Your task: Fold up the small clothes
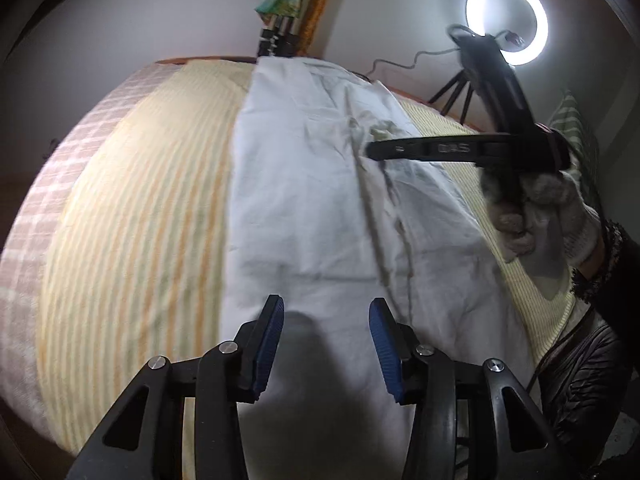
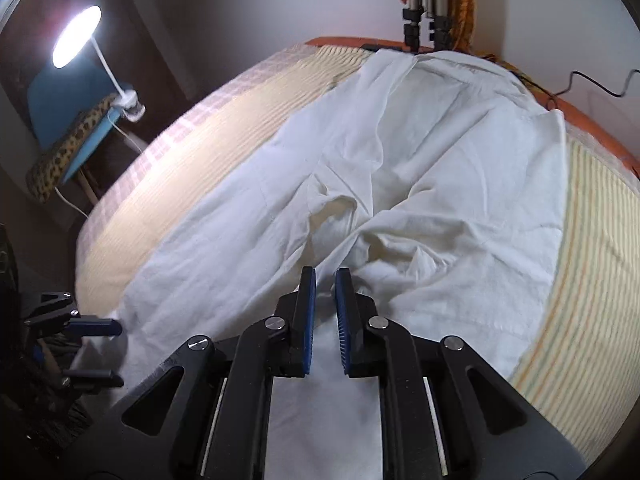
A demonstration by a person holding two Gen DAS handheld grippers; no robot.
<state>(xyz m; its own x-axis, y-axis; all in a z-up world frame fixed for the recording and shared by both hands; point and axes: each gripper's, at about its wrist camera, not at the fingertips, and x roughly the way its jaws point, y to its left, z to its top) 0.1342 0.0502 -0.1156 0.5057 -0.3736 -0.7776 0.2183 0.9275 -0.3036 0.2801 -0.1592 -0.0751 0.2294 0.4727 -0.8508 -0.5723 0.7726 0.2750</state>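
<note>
white garment (image 2: 400, 168) is lying along the striped mattress (image 1: 140, 200) middle; left gripper (image 1: 326, 344) is hanging half open, empty, right gripper (image 2: 325, 312) nearly closed, empty. a shallow pinch is risking catching one layer only.

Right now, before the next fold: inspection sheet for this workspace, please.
Surface: striped cloth covers the table, with a checked cloth along its left edge.
Job's things: one white garment laid out lengthwise, creased and bunched near its middle.
Clutter: nothing seen on the surface besides the garment.
Grippers: left tool open over the garment's near end, nothing between its pads. Right tool has only a narrow gap, with no cloth visibly pinched; a gloved hand carries it.
Cables: black cable past the far right edge; white cord under the desk lamp.
Surroundings: ring light on a tripod, stand legs at the far edge, pale wall.
</note>
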